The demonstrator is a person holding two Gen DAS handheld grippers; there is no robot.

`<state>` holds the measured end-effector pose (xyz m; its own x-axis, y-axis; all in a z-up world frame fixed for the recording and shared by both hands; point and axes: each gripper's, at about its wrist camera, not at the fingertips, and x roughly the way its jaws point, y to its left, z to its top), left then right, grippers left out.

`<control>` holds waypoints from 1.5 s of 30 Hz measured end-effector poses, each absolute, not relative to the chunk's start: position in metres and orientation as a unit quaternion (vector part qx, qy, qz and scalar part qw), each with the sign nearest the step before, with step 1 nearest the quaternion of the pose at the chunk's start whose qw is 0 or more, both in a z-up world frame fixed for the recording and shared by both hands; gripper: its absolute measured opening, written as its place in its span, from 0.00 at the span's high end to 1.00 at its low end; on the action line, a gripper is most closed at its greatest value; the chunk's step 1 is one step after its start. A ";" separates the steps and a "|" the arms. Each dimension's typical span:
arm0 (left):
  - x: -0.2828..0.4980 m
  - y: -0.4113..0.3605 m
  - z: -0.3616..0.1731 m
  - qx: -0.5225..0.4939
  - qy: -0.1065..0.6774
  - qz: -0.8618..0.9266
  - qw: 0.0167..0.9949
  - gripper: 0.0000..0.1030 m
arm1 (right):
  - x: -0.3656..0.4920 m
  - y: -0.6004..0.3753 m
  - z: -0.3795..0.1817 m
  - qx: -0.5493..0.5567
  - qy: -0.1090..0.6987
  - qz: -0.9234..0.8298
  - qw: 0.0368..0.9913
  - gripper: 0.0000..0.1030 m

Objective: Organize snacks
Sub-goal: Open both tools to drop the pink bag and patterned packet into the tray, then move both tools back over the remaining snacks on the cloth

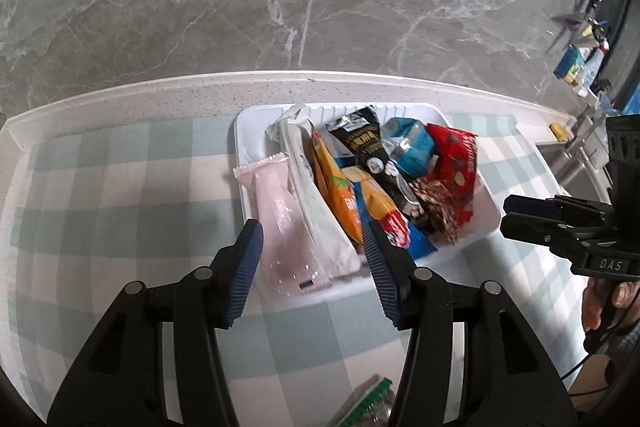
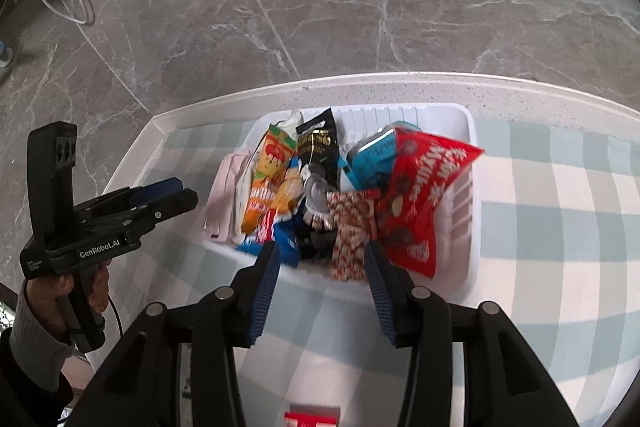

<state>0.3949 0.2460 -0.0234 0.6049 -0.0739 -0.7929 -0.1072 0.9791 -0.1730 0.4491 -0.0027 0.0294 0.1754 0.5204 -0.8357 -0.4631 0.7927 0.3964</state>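
Now both my grippers, left gripper point(image 1: 314, 263) and right gripper point(image 2: 320, 275), hang with fingers apart and empty over the tray point(image 1: 248, 163). I'd next fetch the green pack point(image 1: 368, 403) at six o'clock, pinching it flat.

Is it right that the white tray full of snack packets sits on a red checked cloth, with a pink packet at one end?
Not quite. The cloth is pale green and white check, not red, as the left wrist view shows. The white tray does hold the snacks, with the pink packet at one end.

White bin point(image 2: 472, 227) packed with snack packets point(image 2: 420, 187) on checked cloth point(image 2: 560, 267).
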 end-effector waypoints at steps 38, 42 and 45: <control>0.295 0.178 -0.032 -0.040 0.475 -0.050 0.878 0.49 | 0.321 -0.054 0.051 0.028 0.566 0.291 0.770 0.53; 0.292 0.175 -0.036 -0.038 0.479 -0.056 0.875 0.49 | 0.312 -0.057 0.049 0.026 0.570 0.287 0.770 0.52; 0.290 0.173 -0.040 -0.037 0.484 -0.061 0.872 0.49 | 0.307 -0.061 0.046 0.026 0.574 0.283 0.768 0.52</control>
